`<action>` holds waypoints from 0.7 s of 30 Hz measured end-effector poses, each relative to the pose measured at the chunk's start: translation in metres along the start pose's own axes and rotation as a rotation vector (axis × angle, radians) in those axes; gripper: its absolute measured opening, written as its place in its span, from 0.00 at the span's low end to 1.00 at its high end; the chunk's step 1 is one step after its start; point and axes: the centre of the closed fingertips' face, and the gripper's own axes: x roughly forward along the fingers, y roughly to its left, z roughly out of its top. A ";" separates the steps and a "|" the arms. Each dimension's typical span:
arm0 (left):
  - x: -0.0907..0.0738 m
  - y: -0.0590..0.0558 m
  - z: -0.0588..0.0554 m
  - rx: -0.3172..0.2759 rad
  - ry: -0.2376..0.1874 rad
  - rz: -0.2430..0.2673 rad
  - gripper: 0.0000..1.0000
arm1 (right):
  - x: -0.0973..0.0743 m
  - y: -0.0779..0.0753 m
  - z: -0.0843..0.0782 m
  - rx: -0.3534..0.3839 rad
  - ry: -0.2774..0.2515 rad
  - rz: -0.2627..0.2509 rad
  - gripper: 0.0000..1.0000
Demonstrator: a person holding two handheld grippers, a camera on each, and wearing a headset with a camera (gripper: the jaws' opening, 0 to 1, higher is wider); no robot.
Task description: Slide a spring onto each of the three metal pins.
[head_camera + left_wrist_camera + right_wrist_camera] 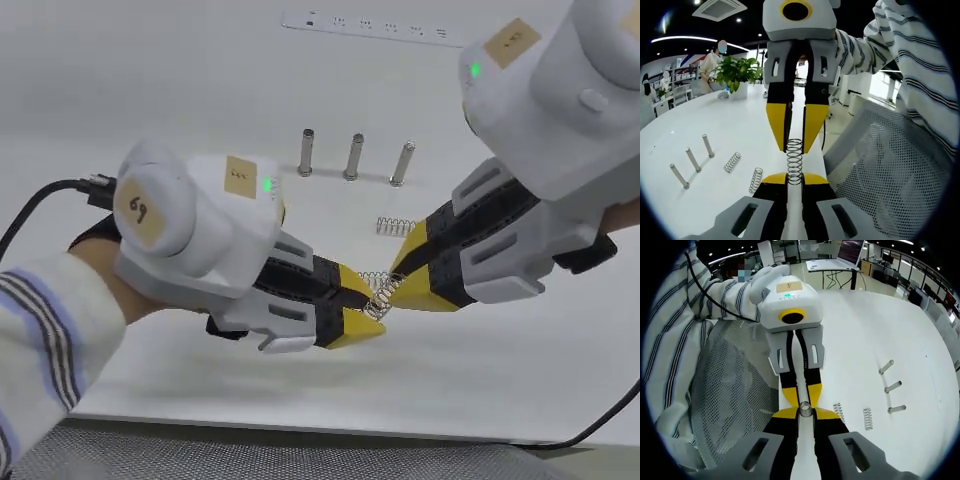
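Note:
Three metal pins [353, 157] [693, 159] [892, 386] stand upright in a row on the white table, bare. One spring [382, 298] [794, 162] [805, 410] spans the gap between my two grippers near the table's front. My left gripper [372, 312] [794, 179] is shut on its near end. My right gripper [400, 290] [805, 413] faces it tip to tip, its jaws closed around the other end. A second spring [395, 227] [732, 162] [868, 418] lies loose before the pins. A third spring [370, 277] [756, 180] [839, 411] lies beside the grippers.
A white power strip [375, 27] lies at the table's back edge. A black cable [40, 200] trails off the left gripper. A mesh chair [880, 165] stands just past the table's front edge. A potted plant [737, 72] sits at the far end.

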 end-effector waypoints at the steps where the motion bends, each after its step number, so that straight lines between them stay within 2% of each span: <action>1: -0.001 0.000 0.001 0.001 -0.002 -0.001 0.01 | 0.000 0.001 0.001 -0.009 0.001 0.003 0.08; 6: -0.004 -0.002 0.002 0.024 0.009 -0.007 0.01 | 0.000 0.003 0.003 -0.072 0.022 0.025 0.08; 12: -0.004 -0.001 0.000 0.026 0.024 -0.001 0.01 | 0.005 0.000 0.004 -0.083 0.046 0.025 0.08; 16: -0.005 -0.001 0.001 0.020 0.019 0.003 0.01 | 0.008 0.000 0.003 -0.091 0.056 0.031 0.08; 19: -0.006 -0.001 0.007 0.013 -0.004 0.006 0.01 | 0.009 0.002 0.005 -0.107 0.061 0.031 0.09; 21: -0.006 0.000 0.008 0.015 -0.004 0.009 0.01 | 0.011 0.001 0.004 -0.113 0.072 0.031 0.09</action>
